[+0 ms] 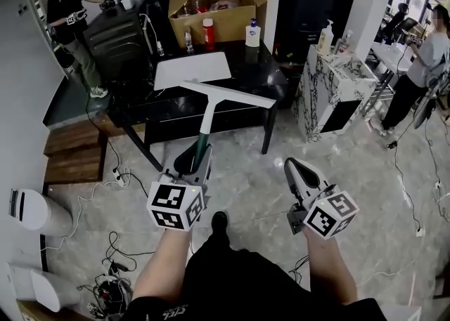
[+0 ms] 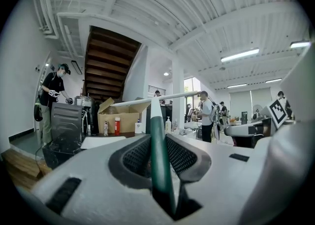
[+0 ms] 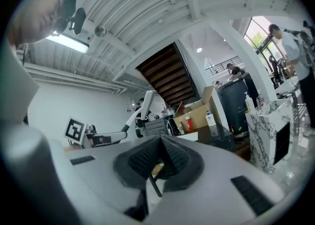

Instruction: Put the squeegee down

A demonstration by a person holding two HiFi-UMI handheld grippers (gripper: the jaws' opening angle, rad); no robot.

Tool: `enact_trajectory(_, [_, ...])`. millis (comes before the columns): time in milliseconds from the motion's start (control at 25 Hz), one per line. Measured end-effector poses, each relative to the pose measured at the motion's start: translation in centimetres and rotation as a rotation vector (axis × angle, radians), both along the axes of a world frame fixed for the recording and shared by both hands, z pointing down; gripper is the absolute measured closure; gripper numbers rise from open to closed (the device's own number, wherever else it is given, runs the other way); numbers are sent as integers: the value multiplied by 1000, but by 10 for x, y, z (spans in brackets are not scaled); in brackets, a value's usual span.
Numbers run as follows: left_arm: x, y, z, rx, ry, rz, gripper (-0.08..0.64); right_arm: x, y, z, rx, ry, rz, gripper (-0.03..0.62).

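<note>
The squeegee (image 1: 226, 94) has a long white blade, a white neck and a dark green handle (image 2: 156, 140). My left gripper (image 1: 193, 164) is shut on that handle, and the blade end points away from me over the front edge of the black table (image 1: 246, 74). In the left gripper view the handle runs straight up between the pads, and the blade (image 2: 147, 100) lies crosswise at the top. My right gripper (image 1: 294, 167) hangs over the marble floor to the right. Its jaws are together with nothing held (image 3: 160, 146).
On the table lie a white board (image 1: 191, 68), an open cardboard box (image 1: 218, 3), a red bottle (image 1: 208, 34) and a soap dispenser (image 1: 252, 34). A marble-patterned cabinet (image 1: 330, 88) stands to the right and wooden steps (image 1: 74, 151) to the left. Cables (image 1: 112, 277) cross the floor. People stand at the far left and far right.
</note>
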State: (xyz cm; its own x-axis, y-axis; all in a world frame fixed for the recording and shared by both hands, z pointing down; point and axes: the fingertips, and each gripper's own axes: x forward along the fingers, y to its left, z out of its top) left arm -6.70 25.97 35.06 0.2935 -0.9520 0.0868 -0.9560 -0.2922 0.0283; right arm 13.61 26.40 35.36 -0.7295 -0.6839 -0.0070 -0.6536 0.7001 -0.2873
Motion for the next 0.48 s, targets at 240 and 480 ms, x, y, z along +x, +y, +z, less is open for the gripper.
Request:
enact_trajectory(240, [14, -40, 2, -3, 7, 46, 456, 9, -27, 10, -29, 16, 24, 586])
enact_trajectory(480, [15, -97, 16, -31, 1, 92, 456, 6, -76, 21, -60, 26, 62, 586])
